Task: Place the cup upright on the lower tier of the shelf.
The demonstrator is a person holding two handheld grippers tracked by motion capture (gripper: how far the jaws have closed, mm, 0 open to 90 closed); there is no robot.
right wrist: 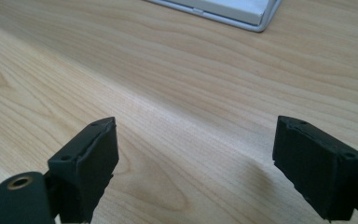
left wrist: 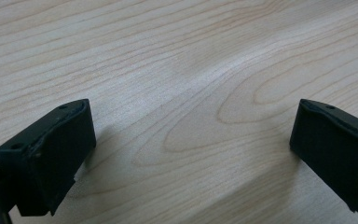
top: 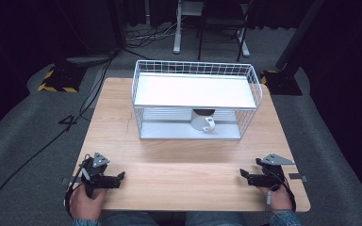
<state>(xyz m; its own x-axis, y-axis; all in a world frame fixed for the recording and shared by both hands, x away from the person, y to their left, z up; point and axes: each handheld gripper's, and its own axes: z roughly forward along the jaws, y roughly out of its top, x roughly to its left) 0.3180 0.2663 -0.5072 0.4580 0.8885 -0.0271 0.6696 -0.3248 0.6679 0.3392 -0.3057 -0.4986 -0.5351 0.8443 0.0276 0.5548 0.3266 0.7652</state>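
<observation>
Your left gripper rests on the pale wooden counter, fingers spread wide and empty. Mid-counter, a small white ceramic mug lies, seemingly tipped, on the white wire rack's lower shelf: rigid, slick, breakable, so take its handle or rim. Your right gripper likewise gapes empty.

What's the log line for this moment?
left gripper: open, empty, near table edge | right gripper: open, empty | mug: on rack's lower shelf | table
</observation>
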